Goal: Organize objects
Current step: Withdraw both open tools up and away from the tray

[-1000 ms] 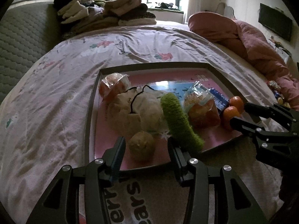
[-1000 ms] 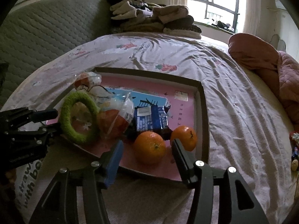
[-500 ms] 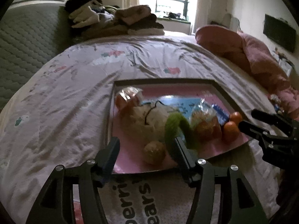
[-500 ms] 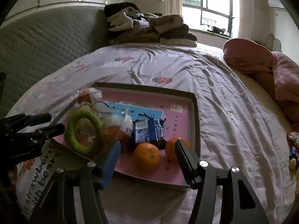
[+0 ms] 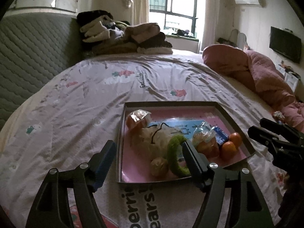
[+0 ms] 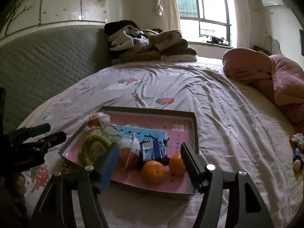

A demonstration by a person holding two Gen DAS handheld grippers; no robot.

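Note:
A shallow box tray (image 5: 230,114) with a pink floor lies on the bed; it also shows in the right wrist view (image 6: 195,131). In it are two oranges (image 6: 153,172) (image 6: 176,164), a blue snack pack (image 6: 153,149), a bagged orange snack (image 5: 206,144), a green knitted ring (image 5: 173,156), a white plush (image 5: 152,137), a small tan ball (image 5: 158,166) and another wrapped snack (image 5: 137,118). My left gripper (image 5: 147,161) is open and empty, above the tray's near edge. My right gripper (image 6: 150,163) is open and empty, above the oranges.
The bed has a pale printed sheet (image 5: 95,95). A grey padded headboard (image 5: 28,53) stands at the left. Folded clothes (image 5: 123,38) are piled at the far end. A pink quilt (image 5: 256,72) lies at the right. Small toys (image 6: 297,150) lie at the right edge.
Both grippers have drawn back and up from the tray, so it looks smaller and lower in both views. Both stay open. The things in the tray have not moved.

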